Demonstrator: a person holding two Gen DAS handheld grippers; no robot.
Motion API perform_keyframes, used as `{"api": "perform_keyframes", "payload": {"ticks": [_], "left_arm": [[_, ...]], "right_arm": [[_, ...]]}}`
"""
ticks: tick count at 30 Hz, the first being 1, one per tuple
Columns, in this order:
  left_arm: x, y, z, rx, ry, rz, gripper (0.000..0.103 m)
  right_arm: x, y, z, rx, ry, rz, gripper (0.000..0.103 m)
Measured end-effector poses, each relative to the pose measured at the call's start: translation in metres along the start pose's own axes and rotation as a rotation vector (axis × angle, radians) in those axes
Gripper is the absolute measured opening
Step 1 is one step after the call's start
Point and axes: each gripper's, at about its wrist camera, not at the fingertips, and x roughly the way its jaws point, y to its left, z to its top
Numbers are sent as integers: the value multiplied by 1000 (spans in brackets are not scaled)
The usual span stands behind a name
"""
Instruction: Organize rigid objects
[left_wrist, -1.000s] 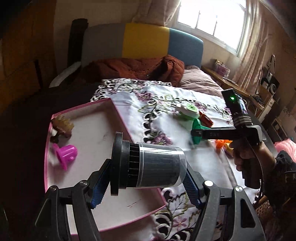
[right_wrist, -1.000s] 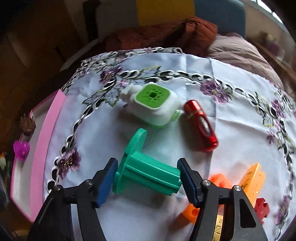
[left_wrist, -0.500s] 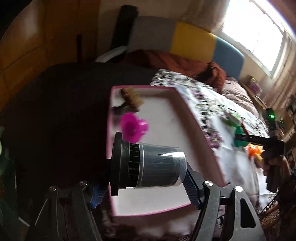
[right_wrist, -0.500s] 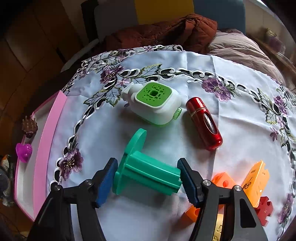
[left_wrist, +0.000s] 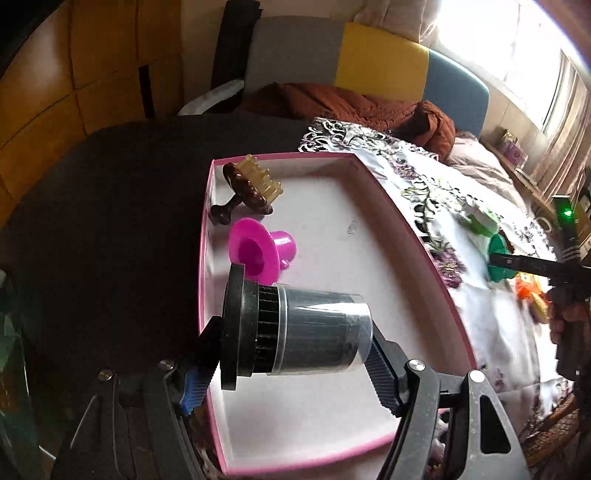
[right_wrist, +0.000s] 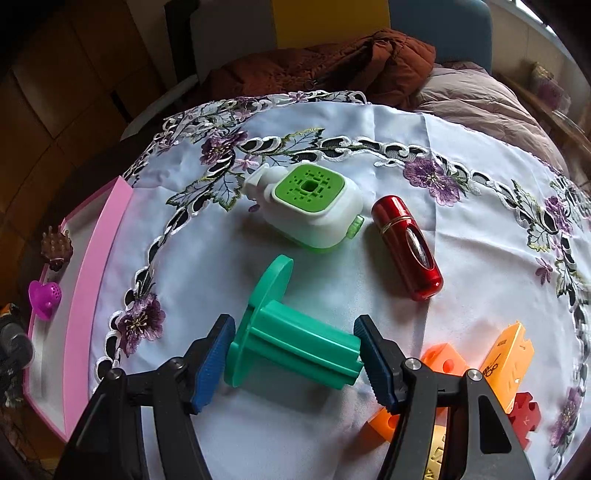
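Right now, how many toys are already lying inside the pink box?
2. A brown bristly piece lies in the far corner of the pink box, and a magenta cup lies just nearer. The left gripper holds a black cylinder above the box, possibly hiding more.

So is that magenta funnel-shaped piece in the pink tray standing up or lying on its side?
On its side. The magenta piece lies in the pink tray, flared mouth facing the left wrist camera, narrow end pointing away.

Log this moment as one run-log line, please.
left tongs: gripping black cylinder with clear sleeve, above pink-rimmed white tray | right tongs: around green plastic spool on embroidered cloth
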Motion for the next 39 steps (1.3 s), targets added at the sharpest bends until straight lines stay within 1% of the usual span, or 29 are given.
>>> {"api": "perform_keyframes", "payload": {"ticks": [7,9,12,14,20,23,26,33,39], "left_arm": [[33,7,12,13,43,47,73],[36,5,14,38,33,69,73],[36,6,16,35,42,70,73],[32,9,15,13,34,56,73],[17,10,6,-3,11,45,75],[10,7,2,-4,0,58,75],[-1,5,-2,-8,-18,90,78],[-34,4,-2,-28,-84,141,78],[-55,2,-2,-15,-140,139,78]], "right_arm": [[0,1,1,-8,-1,-5,67],[0,1,1,-8,-1,-6,67],[0,1,1,-8,-2,-6,67],[0,1,1,-10,0,-11,67],[0,1,1,-12,-1,-14,67],[0,1,1,-9,-1,-12,67],[0,0,1,-9,-1,-14,67],[0,1,0,-16,-6,-19,67],[0,1,-2,-23,-17,-22,66]]}}
